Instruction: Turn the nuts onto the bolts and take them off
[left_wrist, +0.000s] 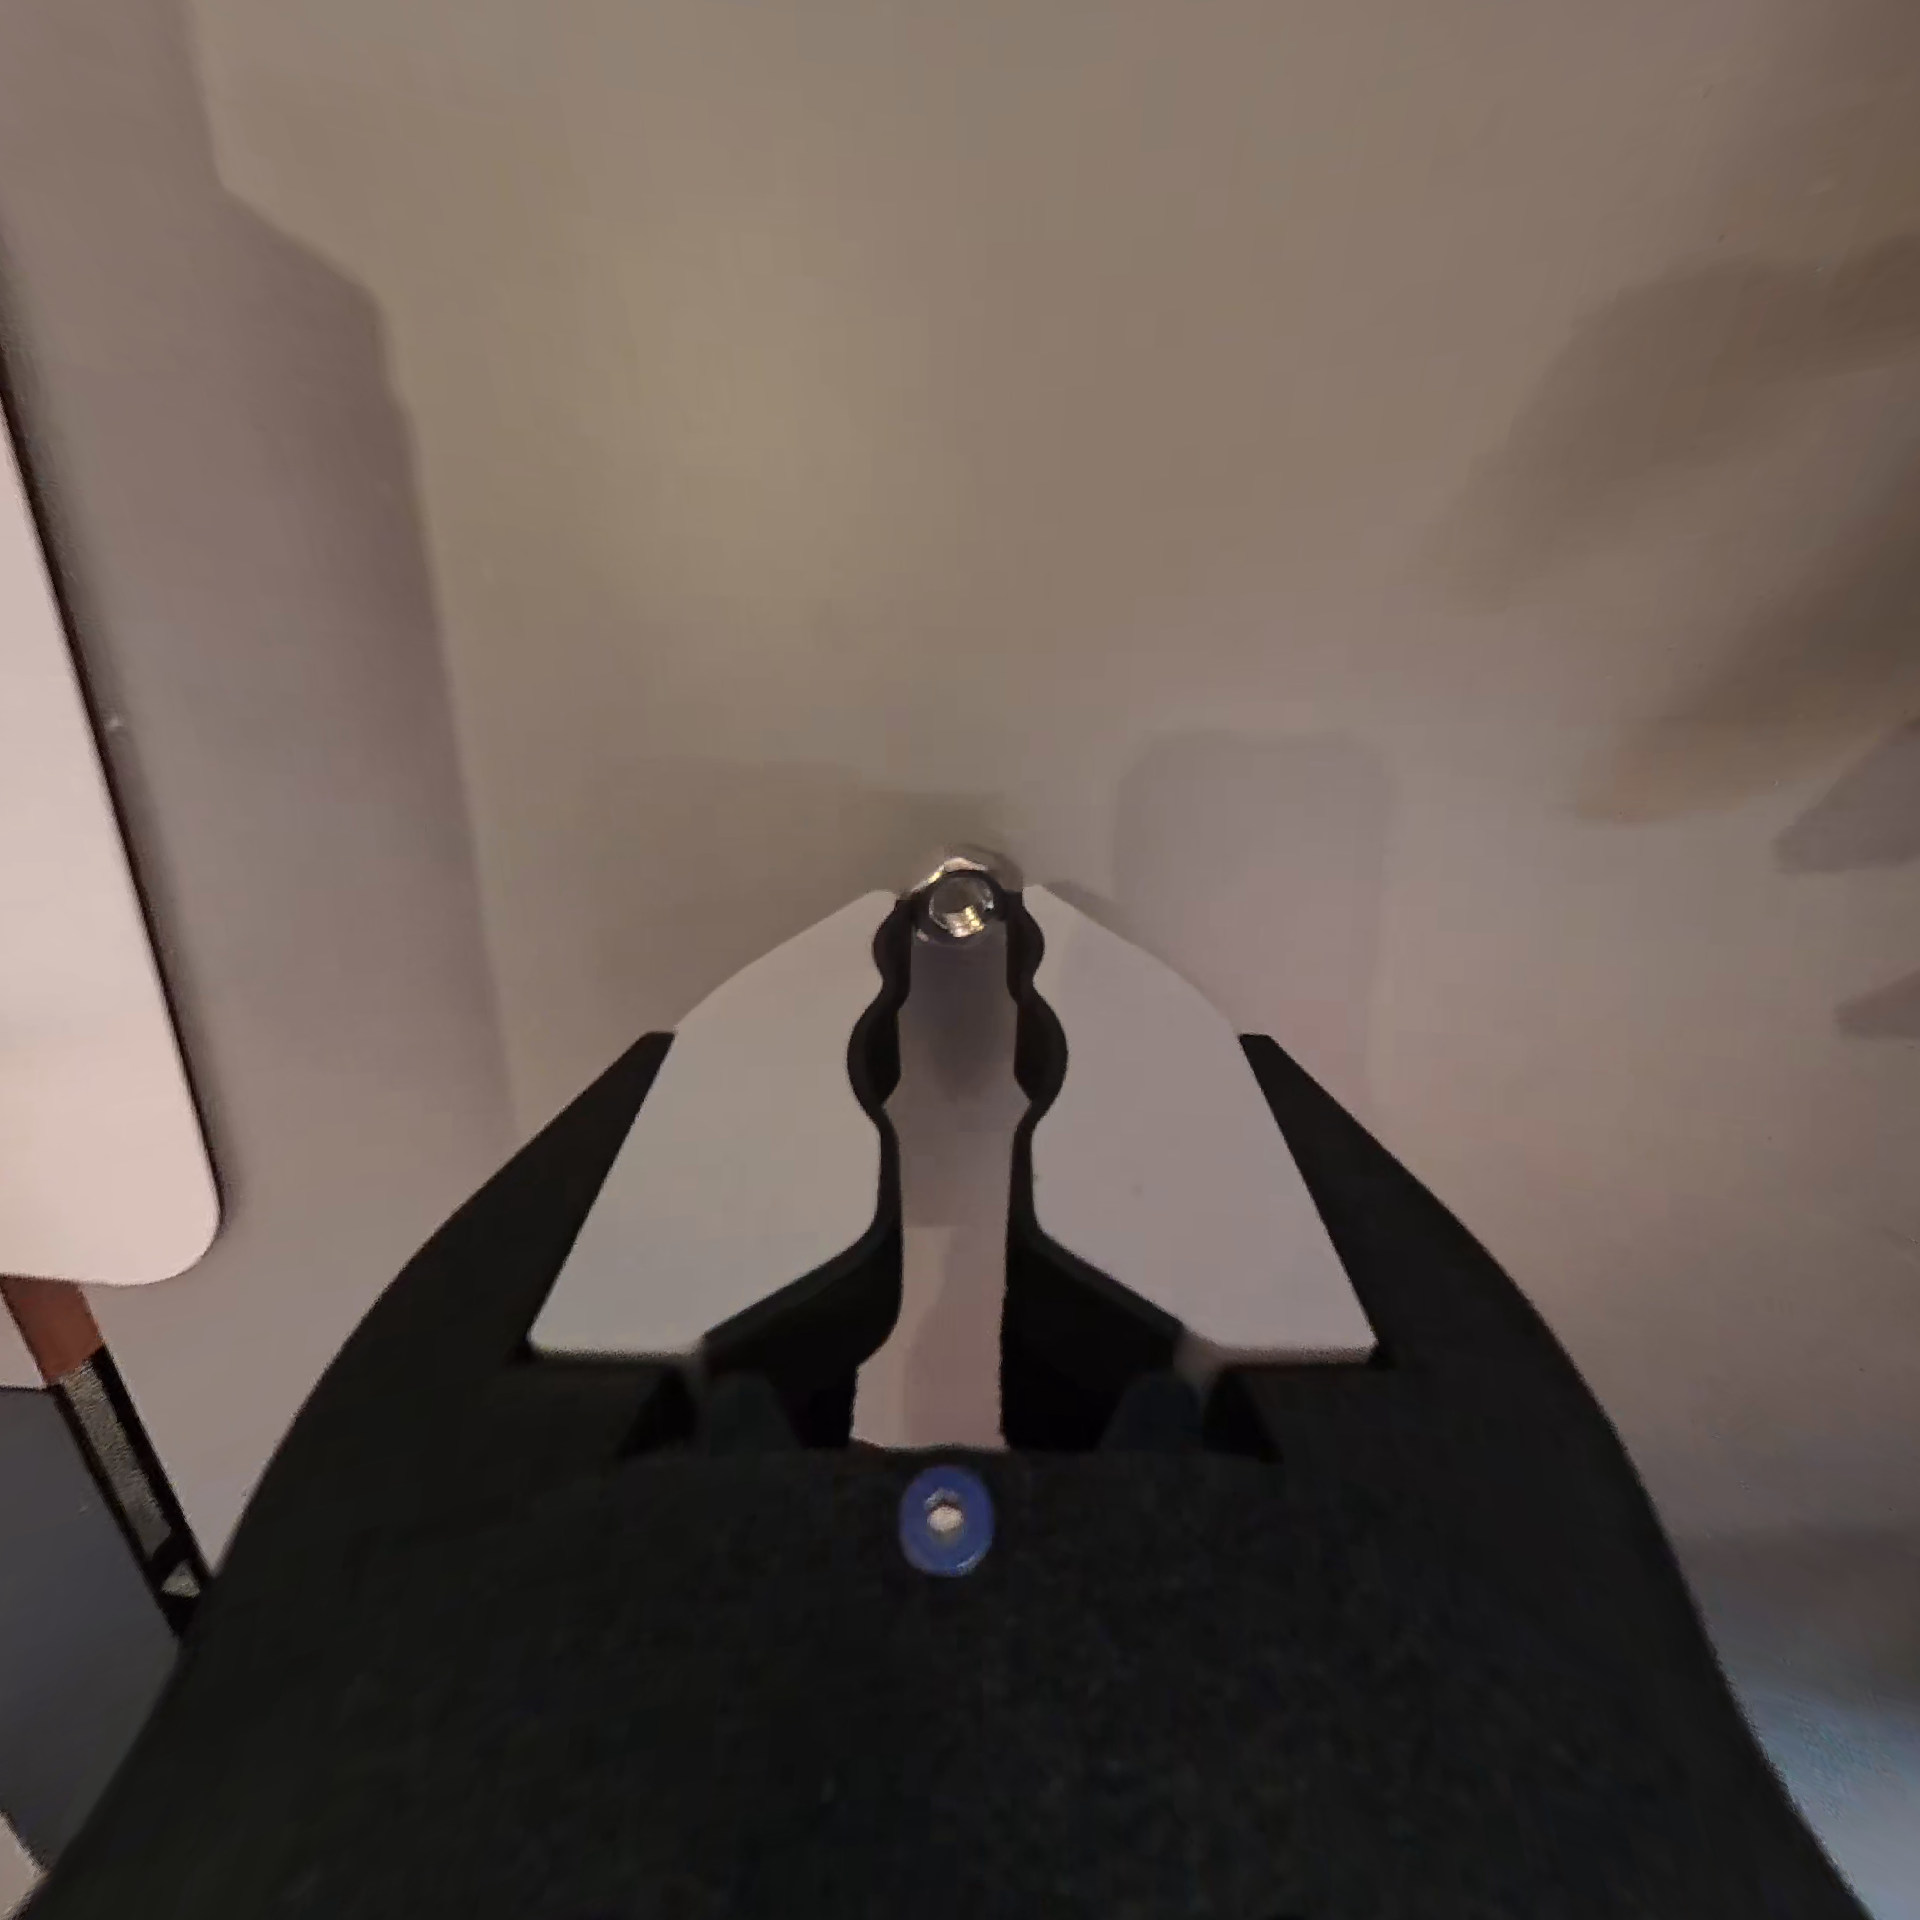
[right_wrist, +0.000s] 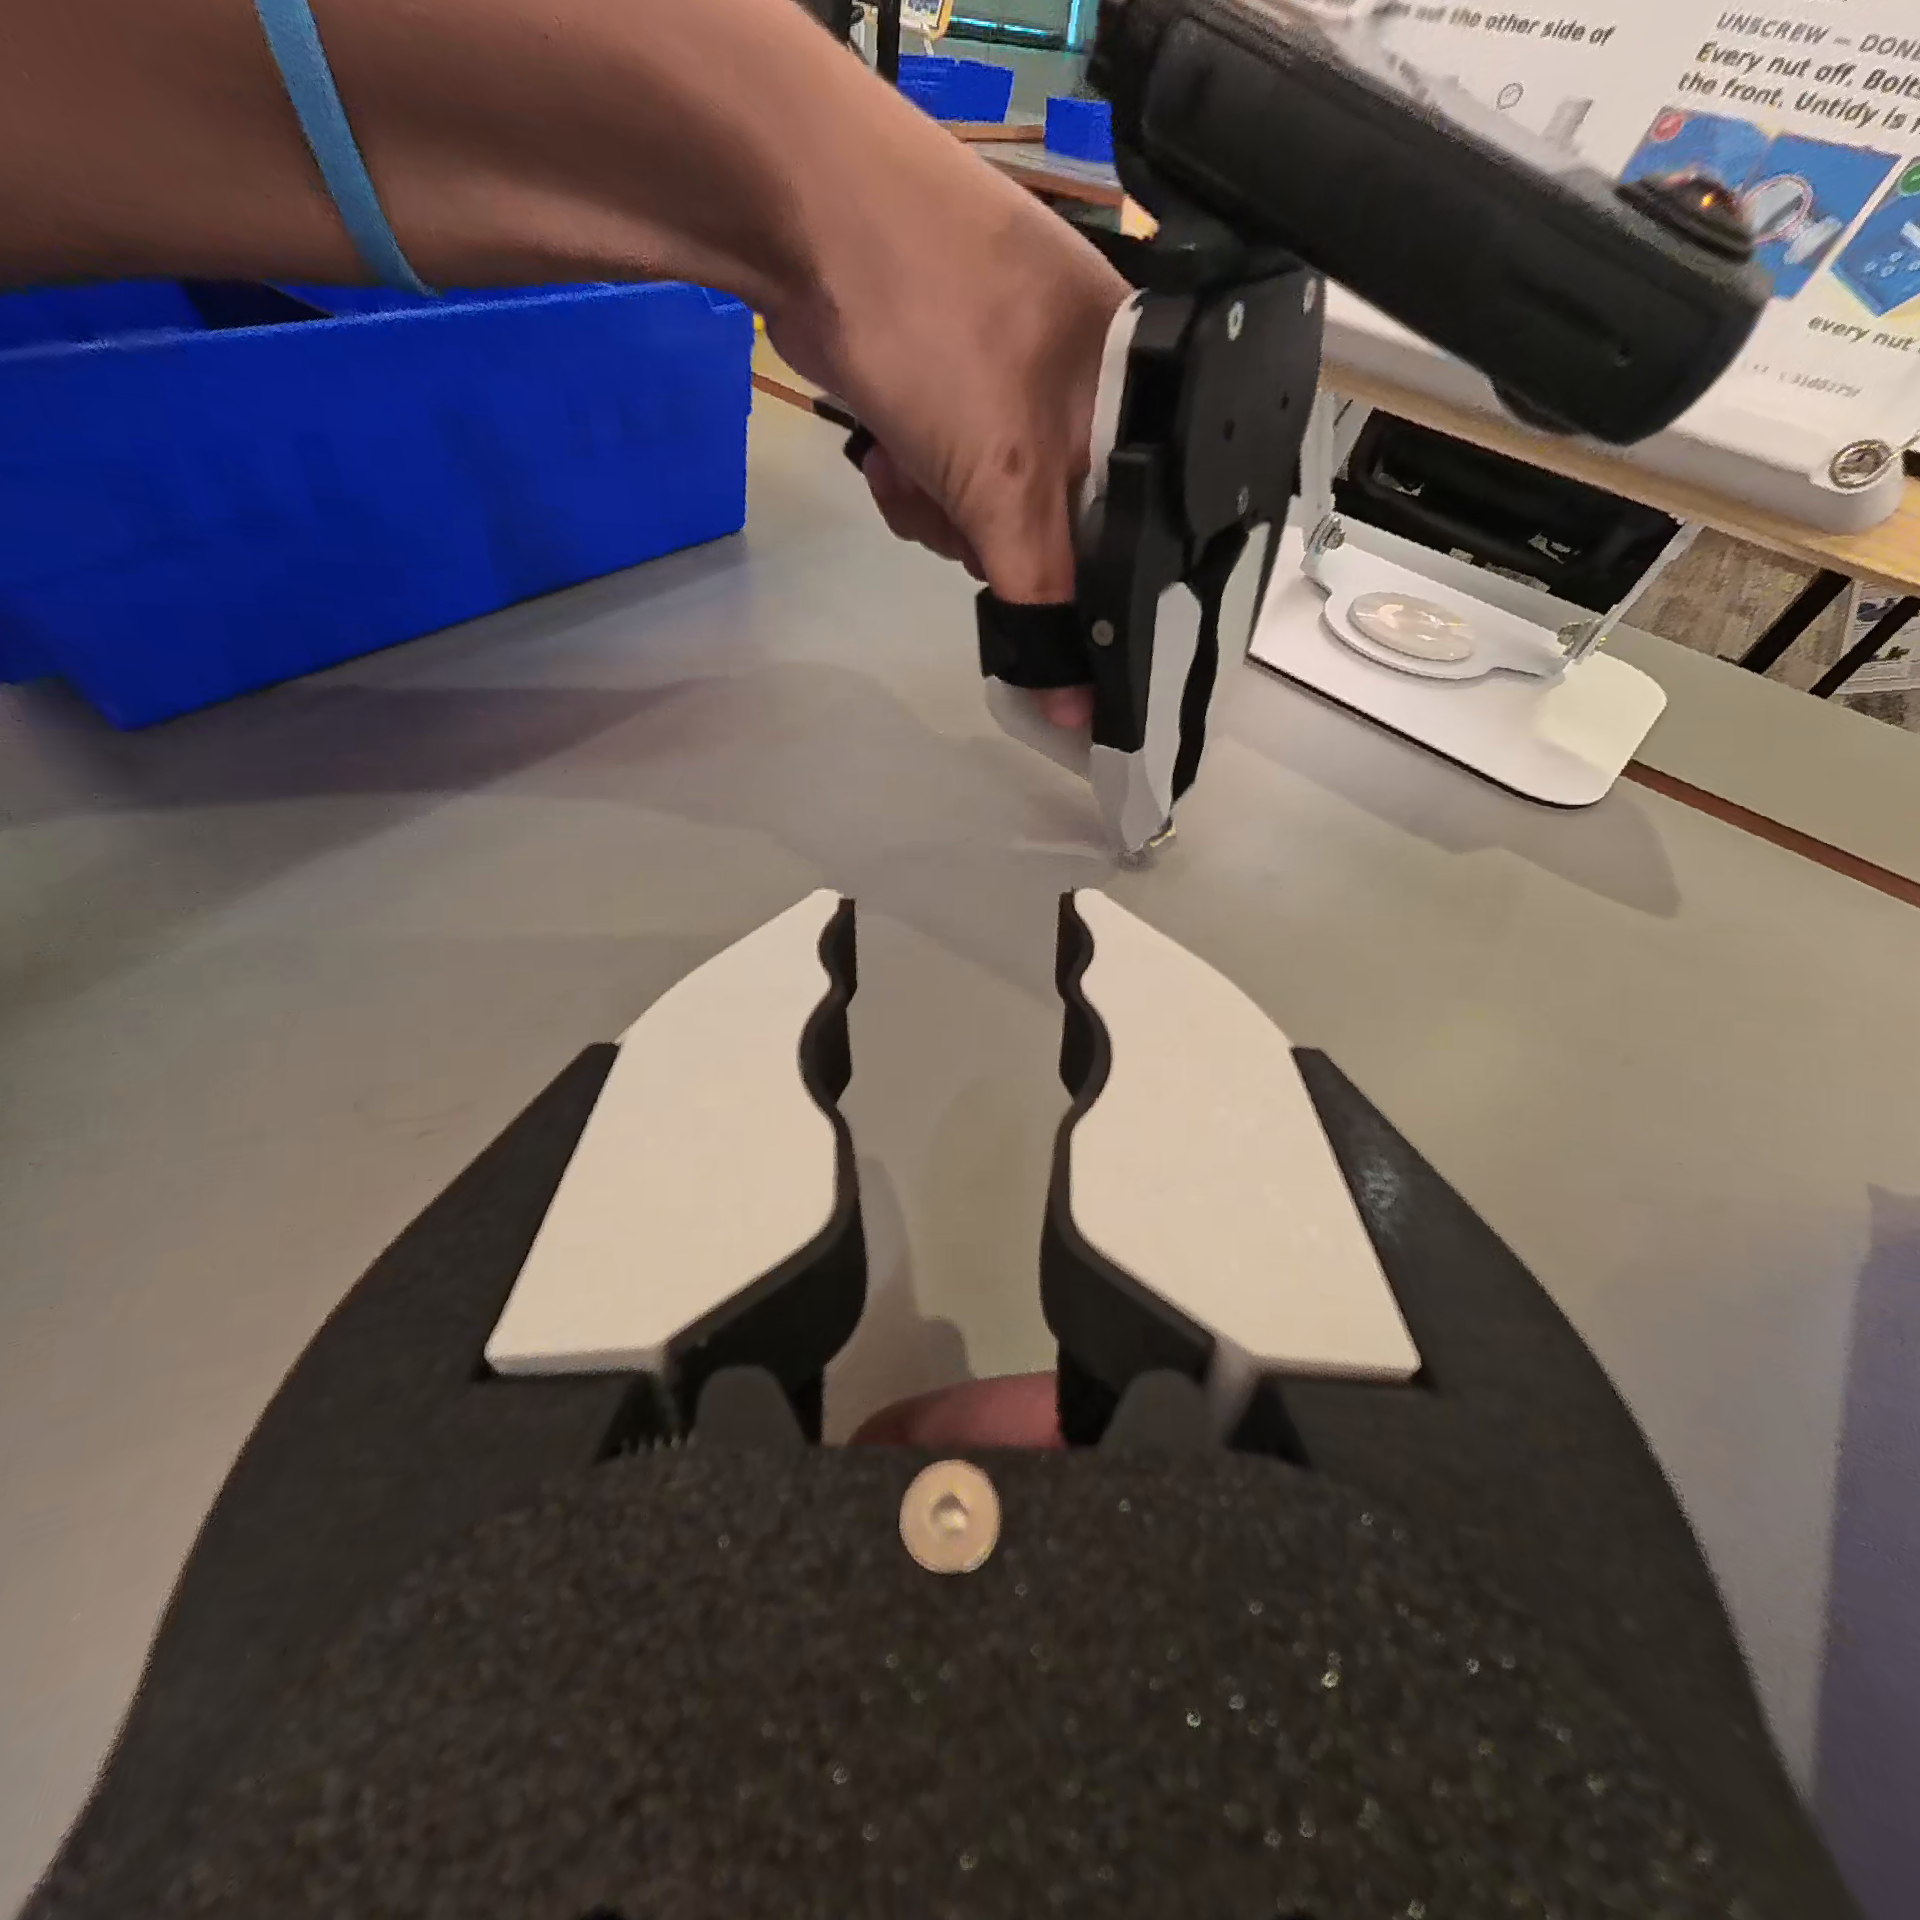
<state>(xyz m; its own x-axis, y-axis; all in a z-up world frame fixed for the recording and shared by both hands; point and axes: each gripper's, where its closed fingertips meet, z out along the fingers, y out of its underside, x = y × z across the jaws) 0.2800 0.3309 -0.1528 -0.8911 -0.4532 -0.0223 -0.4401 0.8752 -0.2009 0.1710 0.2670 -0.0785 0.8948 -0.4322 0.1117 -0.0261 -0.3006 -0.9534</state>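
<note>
A small silver nut (left_wrist: 958, 900) sits between the tips of my left gripper (left_wrist: 958, 914), which points straight down at the grey table (left_wrist: 935, 416) and is shut on it. The right wrist view shows the same left gripper (right_wrist: 1143, 826) farther off, held by a hand (right_wrist: 935, 395), with the nut (right_wrist: 1141, 847) at its tips touching the table or just above it. My right gripper (right_wrist: 958, 909) is open and empty, low over the table (right_wrist: 416, 935), a little short of the left gripper. No bolt shows in either view.
A blue plastic bin (right_wrist: 364, 478) stands at the left of the table. A white stand base (right_wrist: 1455, 665) with a round disc sits at the back right, below an instruction board (right_wrist: 1766, 156). A white plate edge (left_wrist: 94, 935) lies at the far left in the left wrist view. Left tips to right tips: about 15 cm.
</note>
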